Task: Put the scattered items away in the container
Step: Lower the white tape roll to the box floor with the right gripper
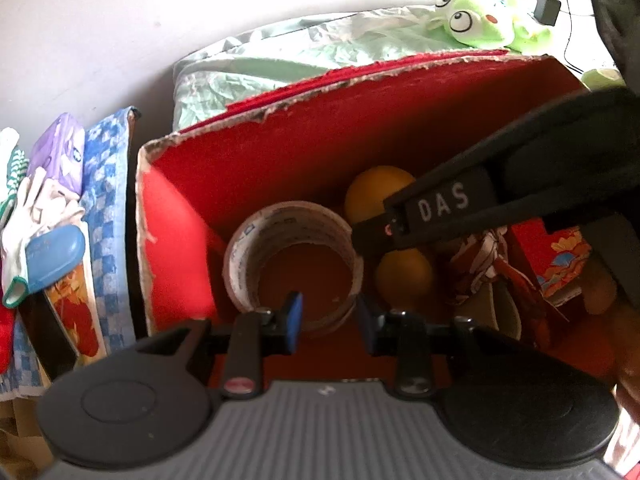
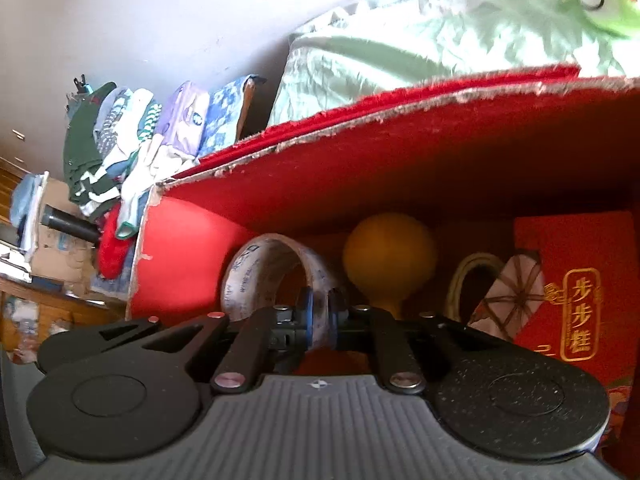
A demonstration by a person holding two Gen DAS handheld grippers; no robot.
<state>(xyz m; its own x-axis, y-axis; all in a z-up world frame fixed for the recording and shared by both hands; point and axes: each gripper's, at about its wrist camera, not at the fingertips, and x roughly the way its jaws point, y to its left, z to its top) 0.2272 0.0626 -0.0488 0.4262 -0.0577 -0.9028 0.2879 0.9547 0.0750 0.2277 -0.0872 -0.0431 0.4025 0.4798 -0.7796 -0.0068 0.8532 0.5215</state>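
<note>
Inside the red box (image 1: 248, 168) the tape roll (image 1: 294, 266) stands at the left, beside two yellow balls (image 1: 374, 192). The right tongs (image 2: 319, 322) are clamped on the roll's wall. The left tongs (image 1: 330, 322) hang apart above the roll's near edge, holding nothing.

bedroom: quilt (image 1: 280, 76), plush frog (image 1: 476, 20), clothes (image 2: 104, 148)

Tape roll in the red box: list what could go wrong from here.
1. The right gripper pinches only the thin wall of the tape roll, so the roll might twist or slip.
2. The left gripper hangs open over the same roll inside the red box; the two grippers could knock together.
3. The yellow ball lies close beside the roll and may get shoved.
</note>
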